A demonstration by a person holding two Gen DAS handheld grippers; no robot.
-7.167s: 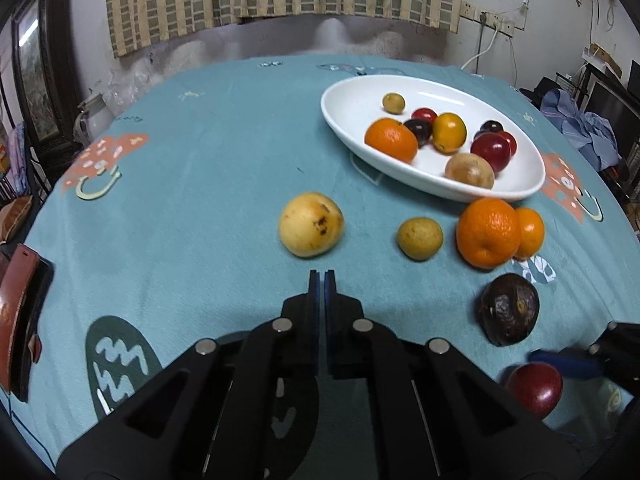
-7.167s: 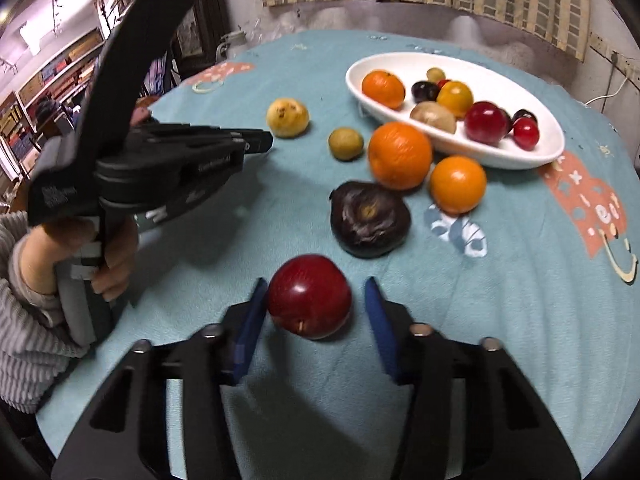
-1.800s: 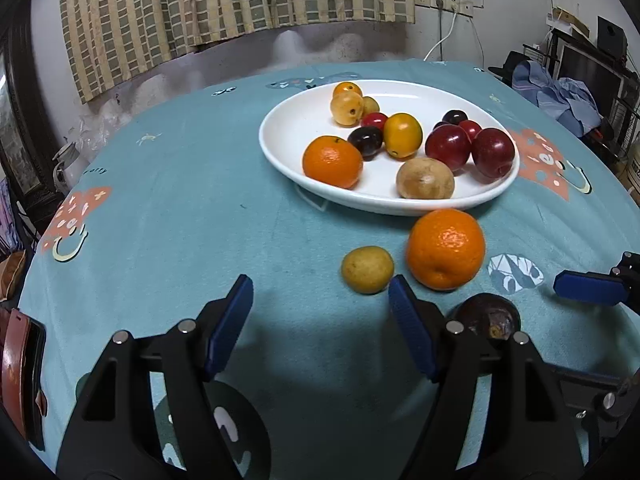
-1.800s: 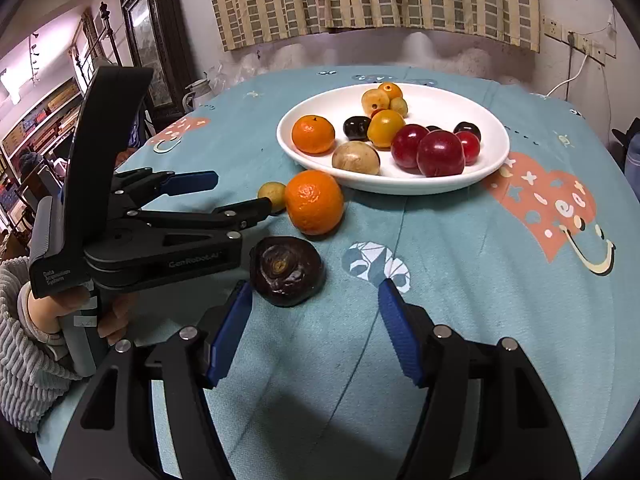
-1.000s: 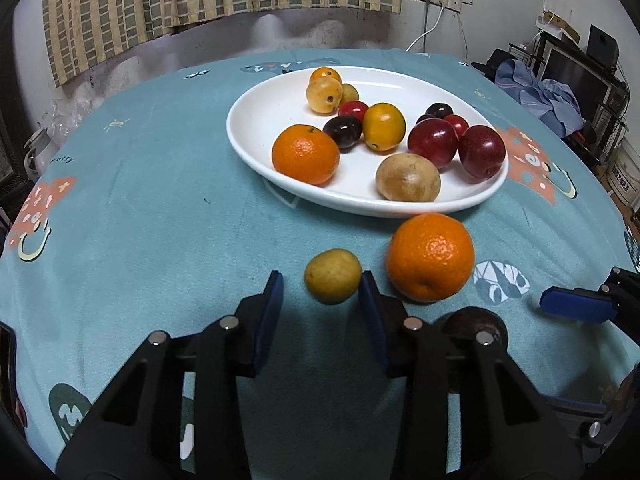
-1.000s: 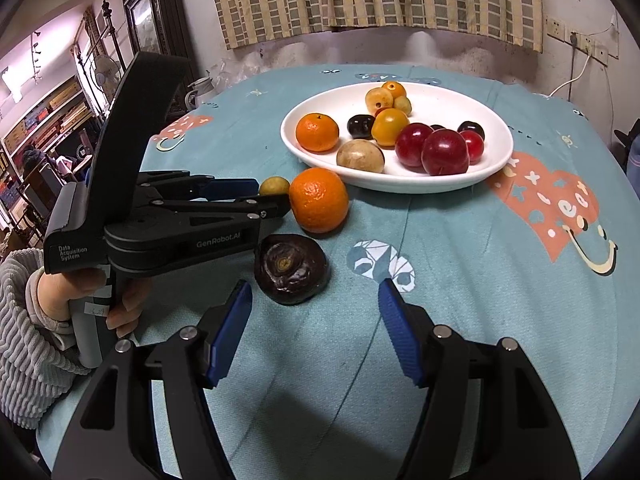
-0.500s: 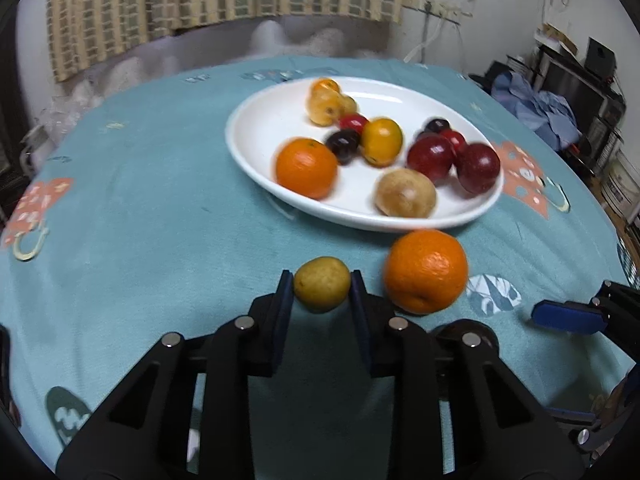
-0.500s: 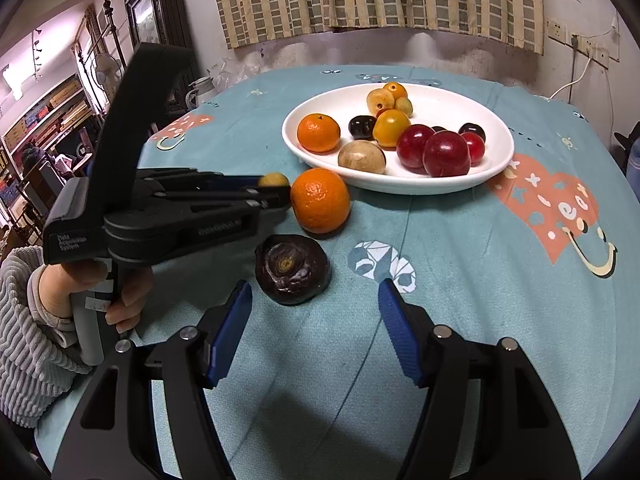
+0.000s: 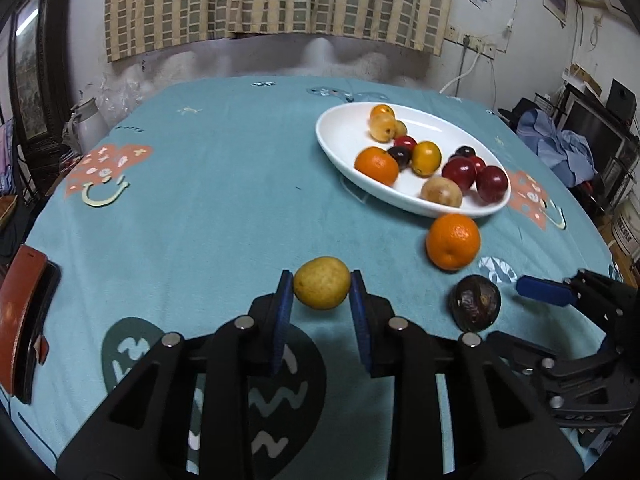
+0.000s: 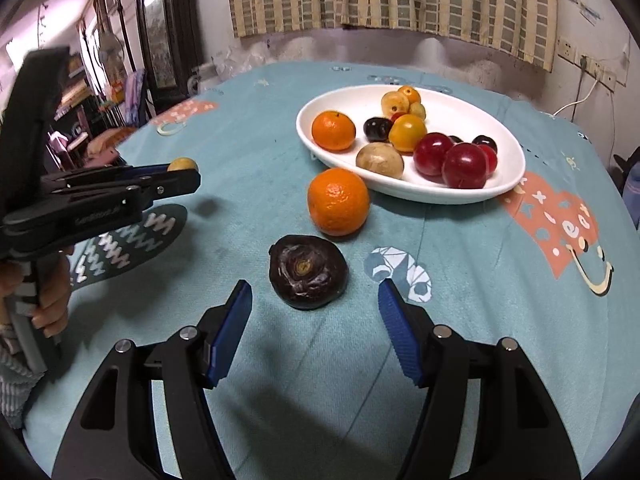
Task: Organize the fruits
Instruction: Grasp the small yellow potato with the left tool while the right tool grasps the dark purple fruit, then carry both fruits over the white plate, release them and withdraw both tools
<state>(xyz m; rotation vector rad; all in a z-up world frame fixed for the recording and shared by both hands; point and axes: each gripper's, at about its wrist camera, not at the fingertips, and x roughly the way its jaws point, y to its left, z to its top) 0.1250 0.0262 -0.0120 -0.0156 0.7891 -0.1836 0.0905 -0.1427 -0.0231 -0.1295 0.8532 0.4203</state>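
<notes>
My left gripper [image 9: 322,290] is shut on a small yellow-green fruit [image 9: 322,283] and holds it above the teal tablecloth; the fruit also shows in the right wrist view [image 10: 182,164]. A white oval plate [image 9: 340,136] [image 10: 508,184] holds several fruits. An orange [image 9: 453,241] [image 10: 338,201] and a dark purple fruit [image 9: 475,303] [image 10: 307,272] lie on the cloth in front of the plate. My right gripper [image 10: 315,306] is open just behind the dark purple fruit, not touching it.
A red-brown case [image 9: 20,312] lies at the table's left edge. A white kettle [image 9: 86,124] stands beyond the far left edge. The left gripper's body [image 10: 100,196] and hand are to the left of the right gripper.
My left gripper closed on the yellow-green fruit, lifted it off the cloth and drew back to the left, away from the plate. The right gripper stayed open by the dark fruit.
</notes>
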